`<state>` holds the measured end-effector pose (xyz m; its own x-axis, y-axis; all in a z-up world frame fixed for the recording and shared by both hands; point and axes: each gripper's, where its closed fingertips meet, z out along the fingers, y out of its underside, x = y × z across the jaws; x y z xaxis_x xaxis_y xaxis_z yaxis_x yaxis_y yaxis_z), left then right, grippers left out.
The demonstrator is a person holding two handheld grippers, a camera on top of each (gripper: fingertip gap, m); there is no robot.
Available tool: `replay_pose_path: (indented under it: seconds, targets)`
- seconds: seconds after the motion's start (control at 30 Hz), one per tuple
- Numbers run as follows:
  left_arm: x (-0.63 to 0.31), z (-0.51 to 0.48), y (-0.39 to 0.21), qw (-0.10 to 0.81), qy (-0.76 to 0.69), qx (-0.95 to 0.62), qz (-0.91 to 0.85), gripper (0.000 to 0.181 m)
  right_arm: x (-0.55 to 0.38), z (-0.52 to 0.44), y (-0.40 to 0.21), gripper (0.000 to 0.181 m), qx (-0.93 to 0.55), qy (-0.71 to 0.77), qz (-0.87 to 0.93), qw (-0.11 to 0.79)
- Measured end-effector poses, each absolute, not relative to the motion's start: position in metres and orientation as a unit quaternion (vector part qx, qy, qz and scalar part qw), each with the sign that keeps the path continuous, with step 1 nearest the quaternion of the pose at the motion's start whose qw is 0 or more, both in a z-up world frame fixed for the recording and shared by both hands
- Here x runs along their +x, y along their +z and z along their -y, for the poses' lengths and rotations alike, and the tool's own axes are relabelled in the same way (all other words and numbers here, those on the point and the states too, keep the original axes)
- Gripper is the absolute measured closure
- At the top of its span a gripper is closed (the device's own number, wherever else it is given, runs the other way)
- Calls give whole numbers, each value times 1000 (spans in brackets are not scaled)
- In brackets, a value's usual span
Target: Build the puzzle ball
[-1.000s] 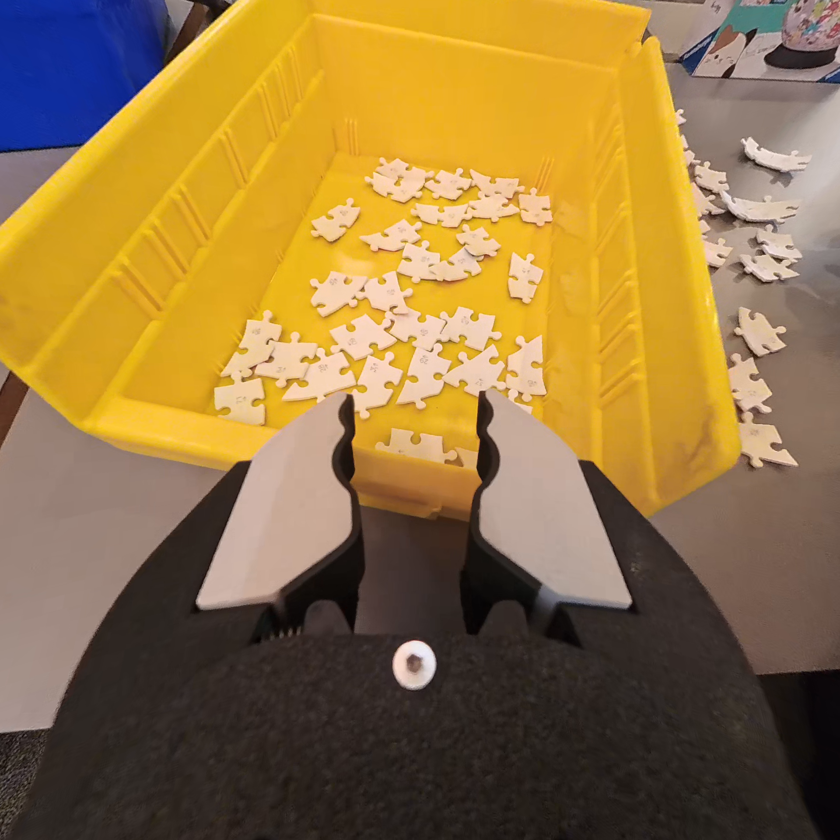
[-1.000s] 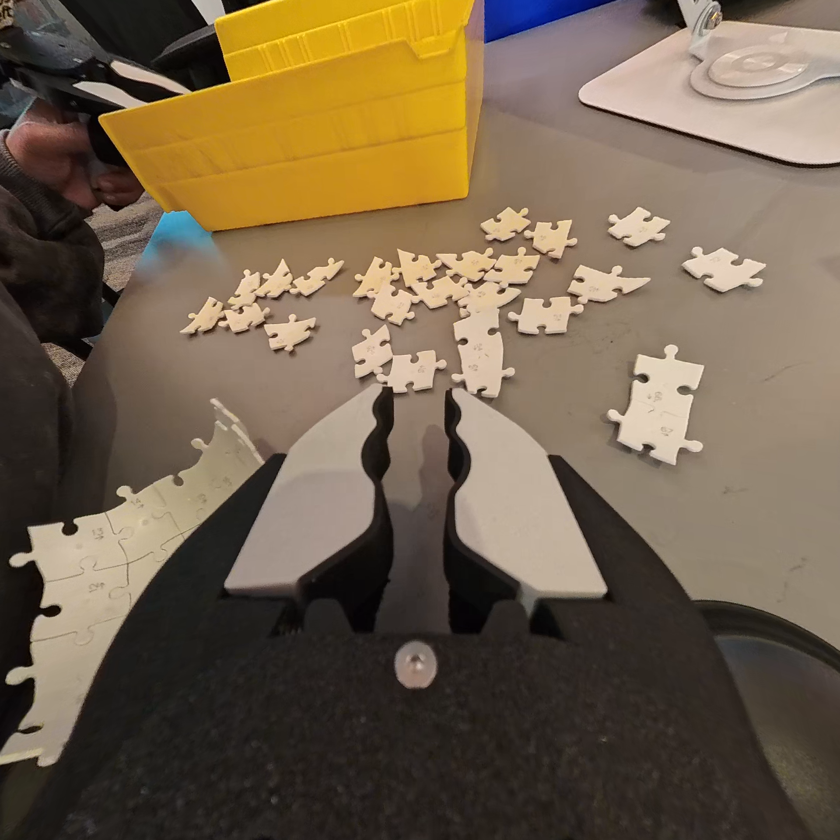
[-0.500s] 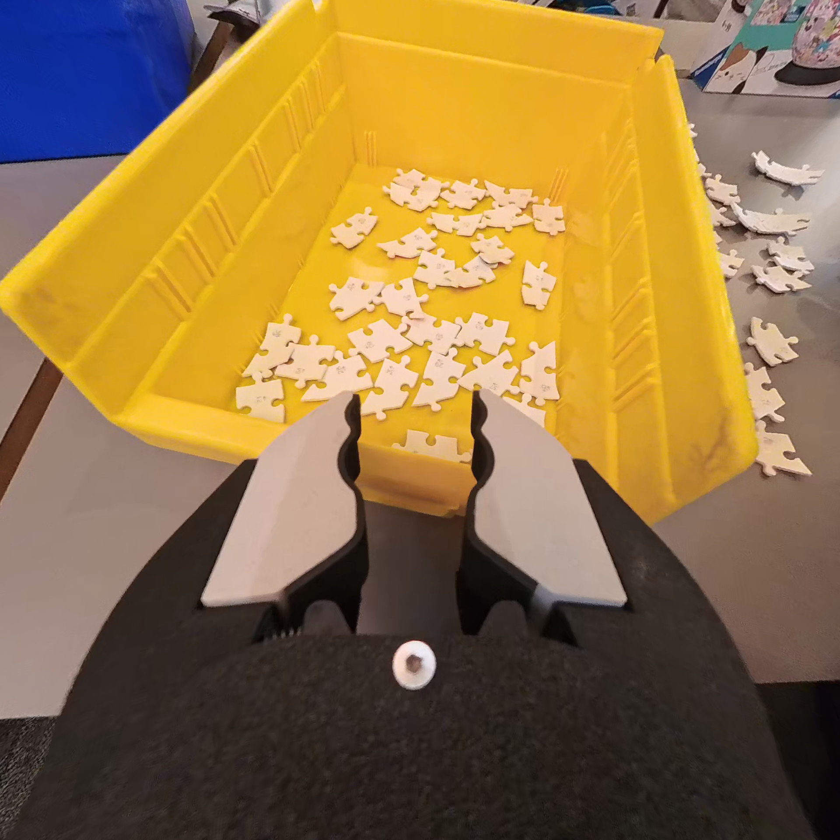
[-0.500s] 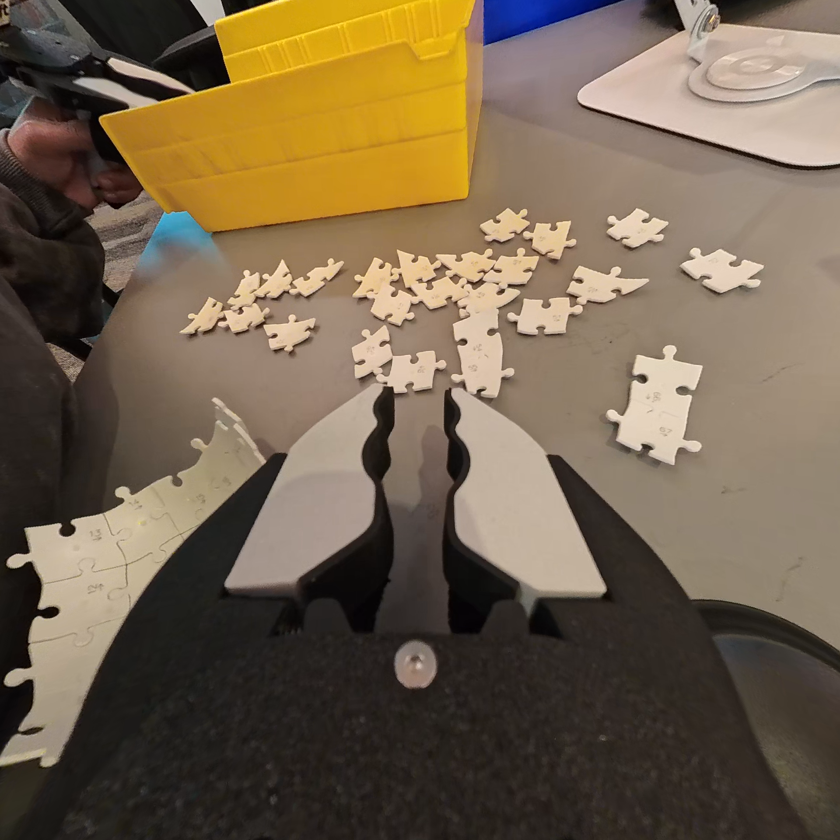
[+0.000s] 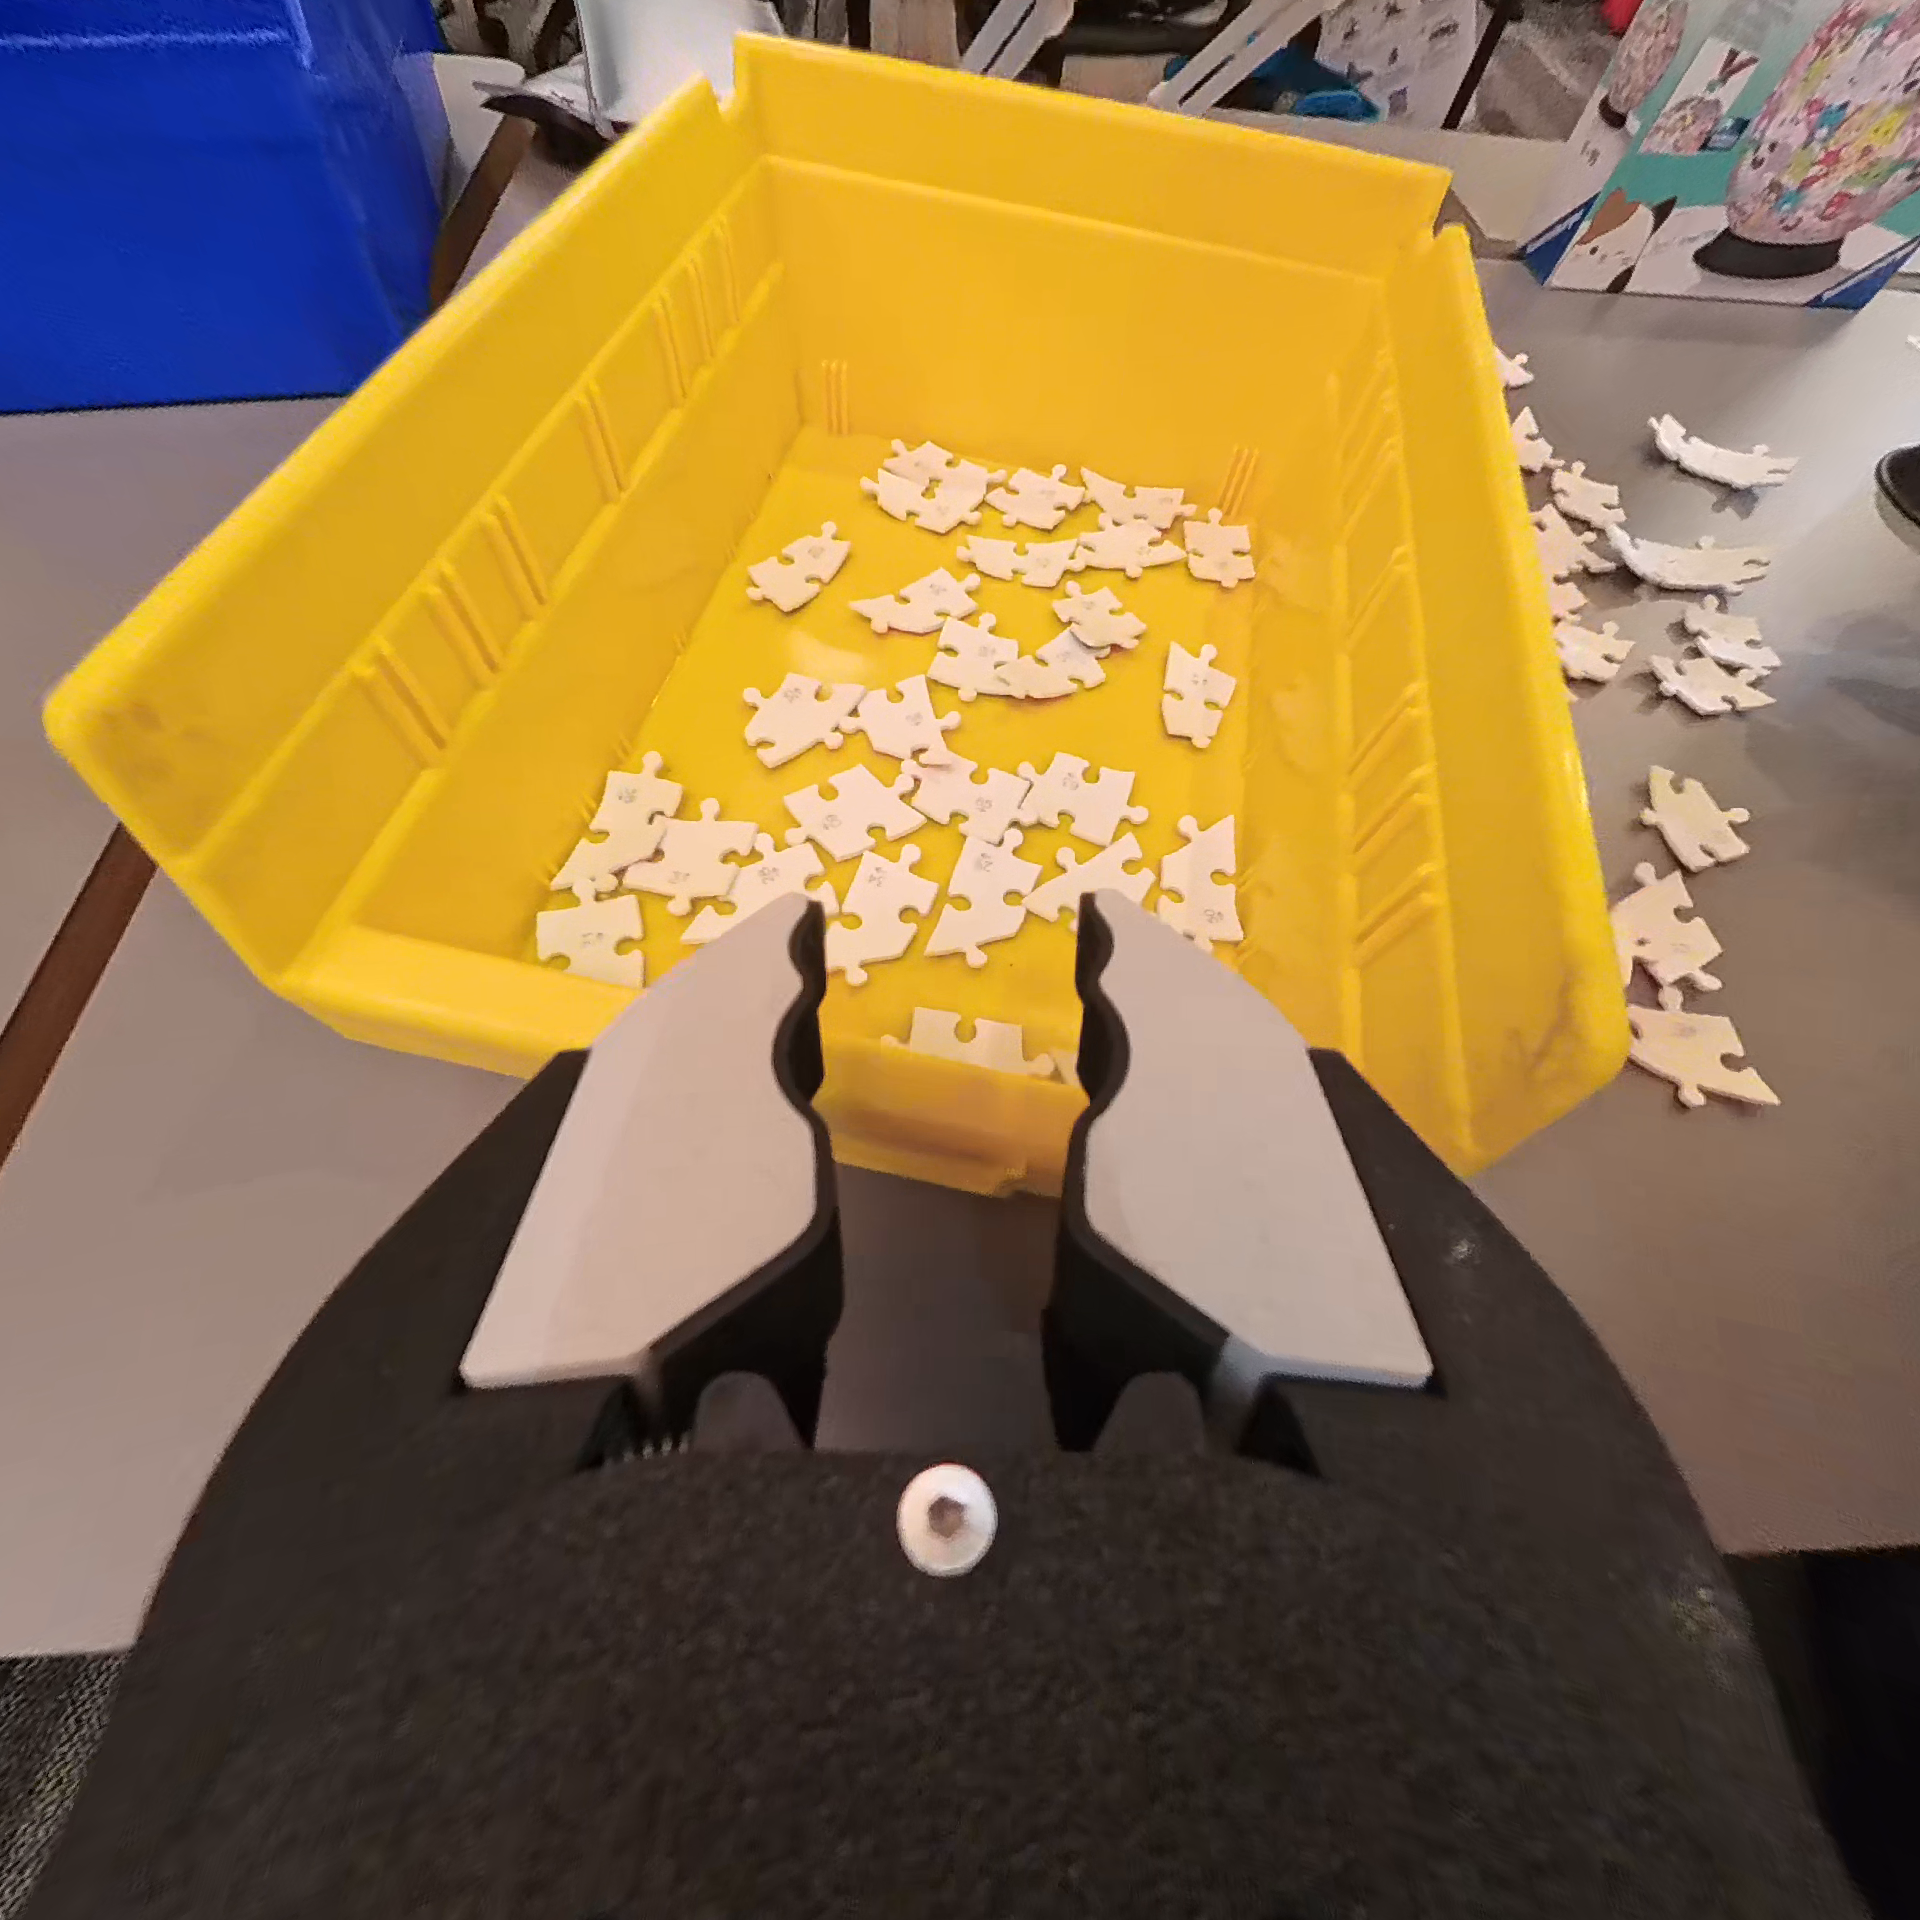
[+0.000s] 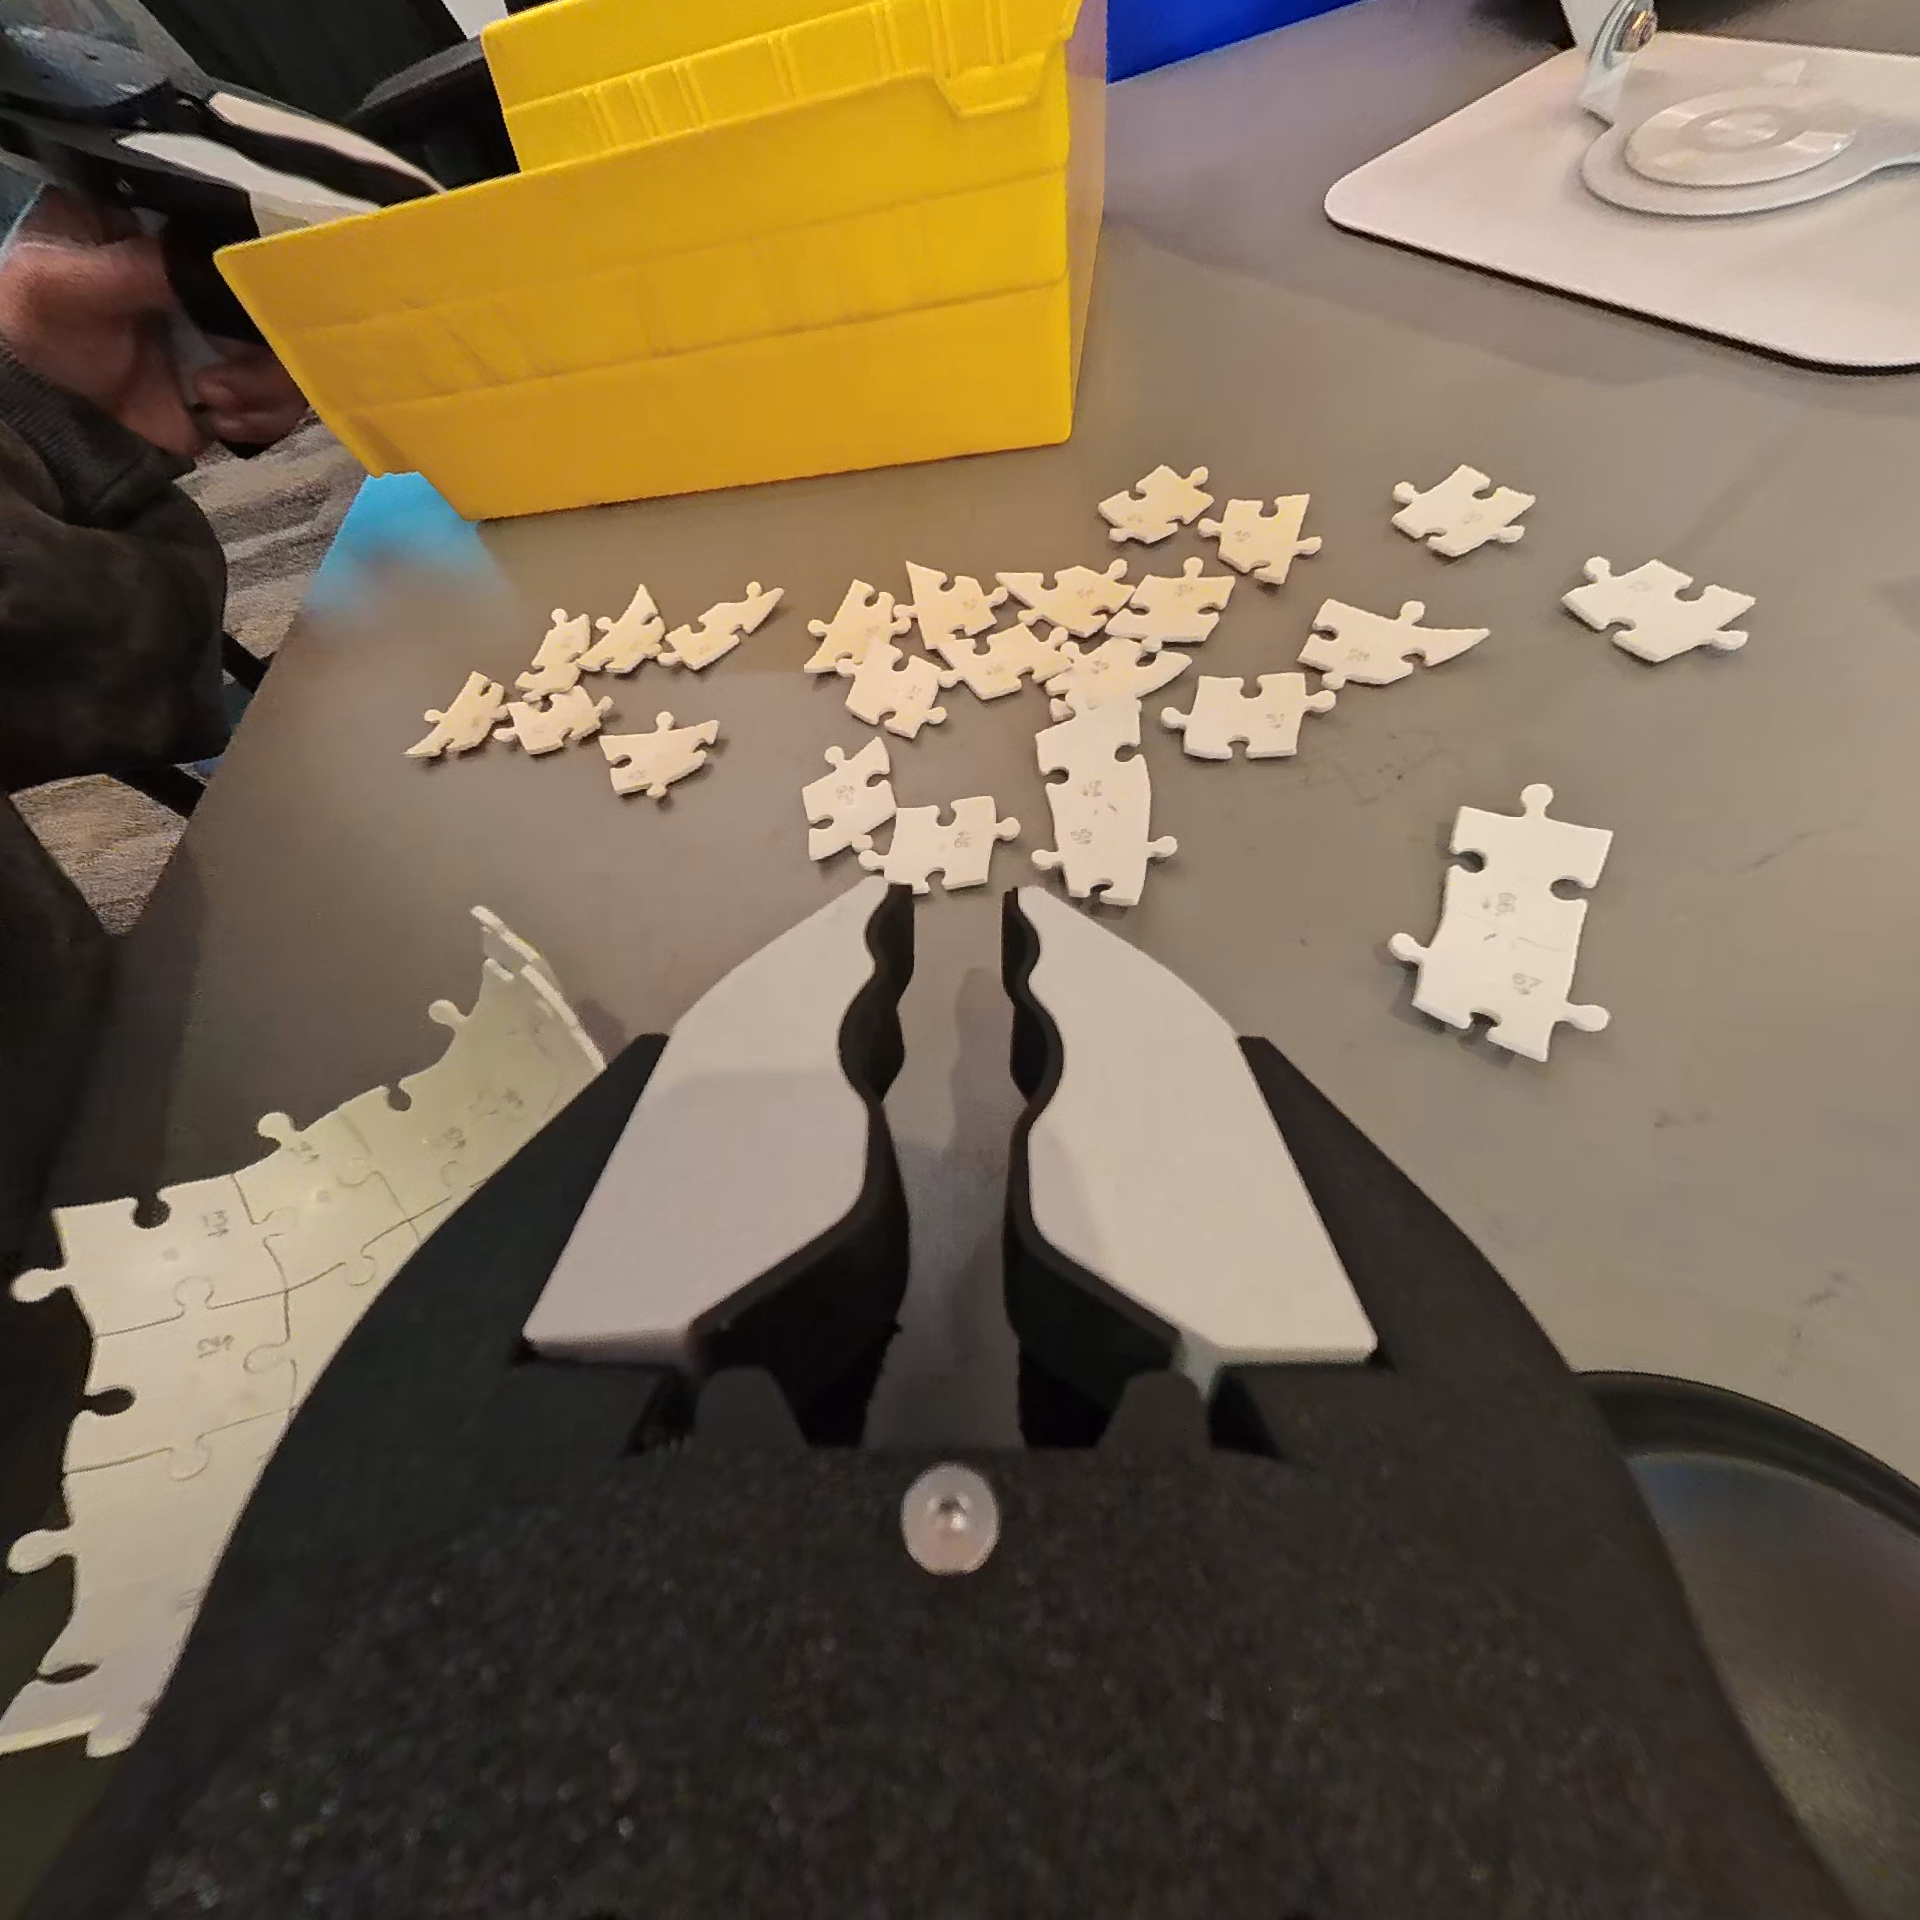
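Observation:
A yellow bin (image 5: 343, 665) on the grey table holds several loose white puzzle pieces (image 5: 966, 790). My left gripper (image 5: 943, 925) hovers open and empty at the bin's near wall. In the right wrist view the bin (image 6: 707, 312) stands at the far left, with several white pieces (image 6: 1049, 644) scattered on the table beyond my right gripper (image 6: 956, 904), which is slightly open and empty above the table. A curved assembled section of the ball (image 6: 197, 1288) lies at the lower left. Two joined pairs (image 6: 1507, 925) (image 6: 1101, 810) lie near the fingertips.
The puzzle box (image 5: 1745, 156) stands at the back right and a blue bin (image 5: 197, 187) at the back left. More pieces (image 5: 1683, 831) lie right of the yellow bin. A white flat base (image 6: 1662, 218) is far right. A dark round stand (image 6: 1766, 1558) is at lower right. A person's hand (image 6: 114, 332) holds the left gripper. Spacing between my two grippers at the tips: around 40 centimetres. The white flat base (image 6: 1662, 218) lies some 35 centimetres from my right tips, 45 centimetres from my left tips.
My left gripper has drawn back and risen from the bin, so more of the bin shows. My right gripper has barely moved.

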<state>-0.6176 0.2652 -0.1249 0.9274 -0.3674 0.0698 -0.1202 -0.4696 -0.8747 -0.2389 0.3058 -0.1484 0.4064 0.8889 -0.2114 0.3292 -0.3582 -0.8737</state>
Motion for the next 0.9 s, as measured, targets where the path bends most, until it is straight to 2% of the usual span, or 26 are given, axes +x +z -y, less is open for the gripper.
replay_pose_path:
  seconds: [0.13,0.23,0.3,0.5,0.57,0.9]
  targets:
    - [-594,-292,-96,465,-185,-851,-158,127,-239,-306,-149,165,-743,357,411,389]
    - [-559,-328,-81,410,-171,-860,-252,122,-240,-304,-149,165,-739,350,418,394]
    - [-536,-355,-93,347,-143,-876,-302,115,-240,-304,-149,165,-740,347,421,394]
    - [-477,-418,-143,260,-122,-879,-380,128,-240,-304,-150,165,-739,345,424,393]
    - [-472,-426,-158,248,-117,-873,-404,132,-241,-304,-150,165,-740,345,424,393]
    - [-468,-445,-190,214,-115,-862,-444,126,-241,-303,-152,165,-742,339,428,389]
